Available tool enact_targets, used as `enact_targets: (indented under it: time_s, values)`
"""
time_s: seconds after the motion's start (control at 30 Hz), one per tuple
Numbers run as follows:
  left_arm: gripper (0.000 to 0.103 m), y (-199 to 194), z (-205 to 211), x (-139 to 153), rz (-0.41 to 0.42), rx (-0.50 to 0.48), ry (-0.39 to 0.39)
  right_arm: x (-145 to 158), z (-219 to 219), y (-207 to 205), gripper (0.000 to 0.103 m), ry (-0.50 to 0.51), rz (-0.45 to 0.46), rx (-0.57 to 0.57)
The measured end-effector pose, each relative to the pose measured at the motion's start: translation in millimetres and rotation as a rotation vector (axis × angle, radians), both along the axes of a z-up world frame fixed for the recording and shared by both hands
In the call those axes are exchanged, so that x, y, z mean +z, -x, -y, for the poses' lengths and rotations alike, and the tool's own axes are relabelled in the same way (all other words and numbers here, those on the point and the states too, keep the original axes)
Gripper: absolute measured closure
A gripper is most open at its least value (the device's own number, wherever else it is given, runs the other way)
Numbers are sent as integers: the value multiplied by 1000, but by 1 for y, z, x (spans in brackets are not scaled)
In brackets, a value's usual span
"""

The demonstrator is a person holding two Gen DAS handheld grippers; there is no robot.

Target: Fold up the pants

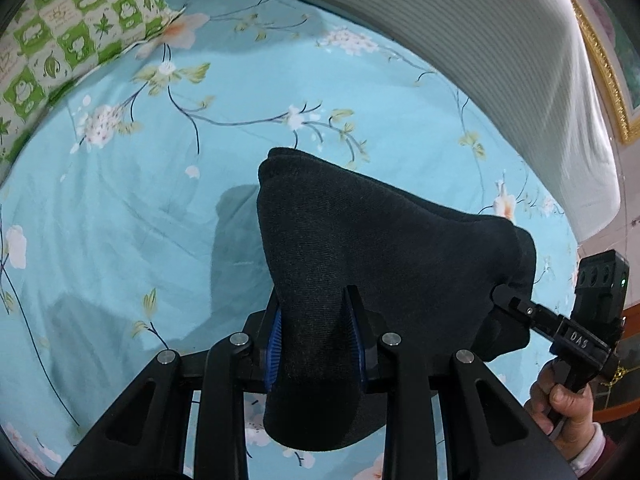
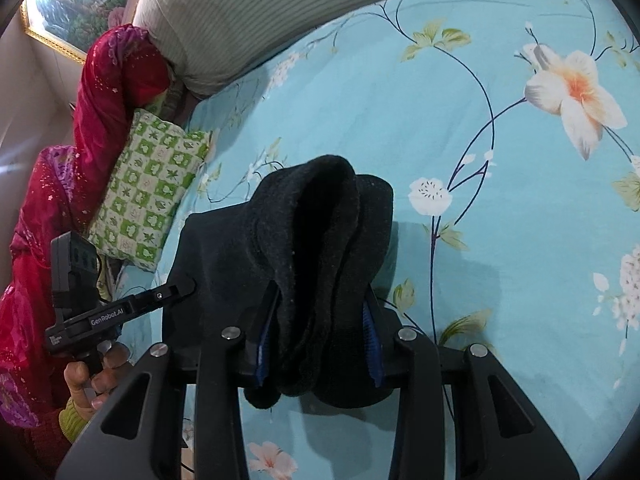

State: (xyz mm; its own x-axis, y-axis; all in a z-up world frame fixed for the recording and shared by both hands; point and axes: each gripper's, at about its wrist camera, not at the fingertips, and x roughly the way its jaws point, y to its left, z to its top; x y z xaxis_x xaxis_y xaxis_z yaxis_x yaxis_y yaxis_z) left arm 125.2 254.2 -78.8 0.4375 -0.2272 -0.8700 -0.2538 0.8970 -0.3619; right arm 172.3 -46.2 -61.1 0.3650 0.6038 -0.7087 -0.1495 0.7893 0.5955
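The black pants hang bunched between both grippers, lifted above the blue floral bed sheet. My left gripper is shut on one end of the pants, the cloth pinched between its blue pads. My right gripper shows at the right of the left wrist view, biting the other end. In the right wrist view my right gripper is shut on a thick fold of the pants, and my left gripper grips the cloth at the left.
A green checked pillow lies at the bed's far left, also seen in the right wrist view. A striped grey-white bolster runs along the far side. A red patterned quilt lies beside the pillow. A framed picture hangs behind.
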Motion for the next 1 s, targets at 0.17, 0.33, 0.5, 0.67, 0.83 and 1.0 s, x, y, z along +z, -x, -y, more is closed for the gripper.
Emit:
enact_targets:
  time_s: [0.17, 0.33, 0.5, 0.67, 0.83, 1.0]
  values:
    - [72, -1, 1, -11, -22, 1, -5, -11, 2, -3, 62, 3, -23, -1]
    - [63, -5, 8, -8, -26, -10, -41, -16, 3, -2, 53, 51, -31, -14]
    - [59, -3, 10, -6, -27, -8, -69, -13, 3, 0, 52, 98, -19, -23]
    - [56, 0, 13, -5, -34, -3, -87, -8, 5, 3, 52, 120, -5, -26]
    - [54, 2, 15, -6, -44, -5, -100, -8, 11, 5, 48, 127, -10, -50]
    - [49, 6, 18, -1, -39, -9, -116, -5, 14, 10, 48, 130, -1, -62]
